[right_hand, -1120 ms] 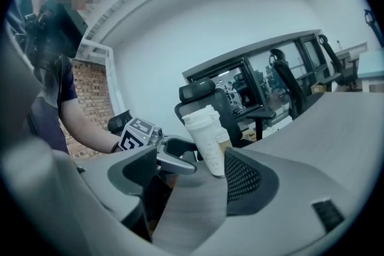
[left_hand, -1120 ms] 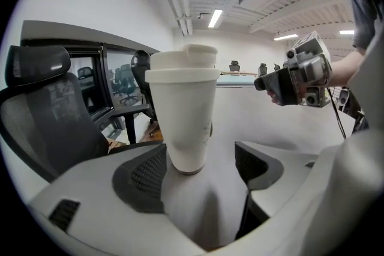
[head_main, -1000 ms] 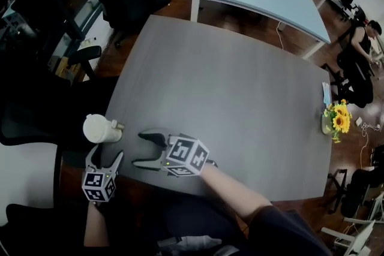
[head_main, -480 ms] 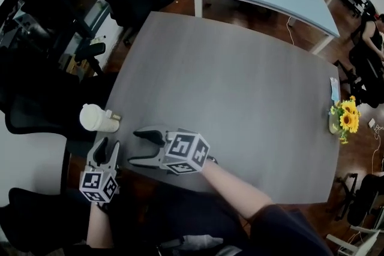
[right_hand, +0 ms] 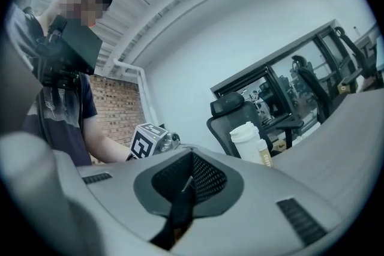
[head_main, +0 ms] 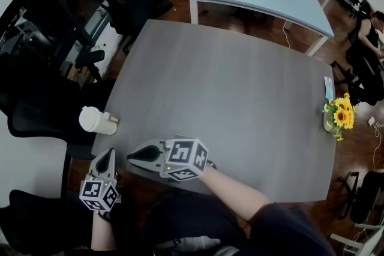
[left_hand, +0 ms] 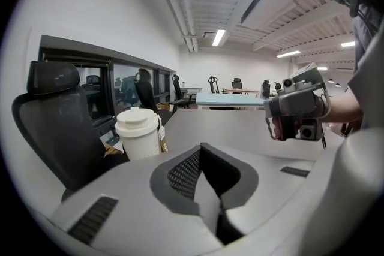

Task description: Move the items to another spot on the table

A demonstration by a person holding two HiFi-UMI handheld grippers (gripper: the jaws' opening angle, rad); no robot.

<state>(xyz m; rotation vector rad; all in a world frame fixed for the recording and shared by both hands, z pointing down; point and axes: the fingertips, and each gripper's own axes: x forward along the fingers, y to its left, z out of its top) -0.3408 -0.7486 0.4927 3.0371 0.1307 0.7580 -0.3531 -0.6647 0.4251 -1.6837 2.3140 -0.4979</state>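
since both the left gripper (head_main: 109,154) and the right gripper (head_main: 133,157) have just clenched shut on nothing, reopen them before you reach for the white lidded paper cup (head_main: 96,120) and small bottle (head_main: 114,122) just beside it at the grey table's (head_main: 240,99) near-left edge.

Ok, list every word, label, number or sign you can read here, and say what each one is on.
No text here can be read.
Small bottle beside the white cup: vertical lettering on its label, too blurred to read.
White cup: no print visible.
Marker cube on the left gripper and marker cube on the right gripper: black-and-white square patterns, no letters or numbers.
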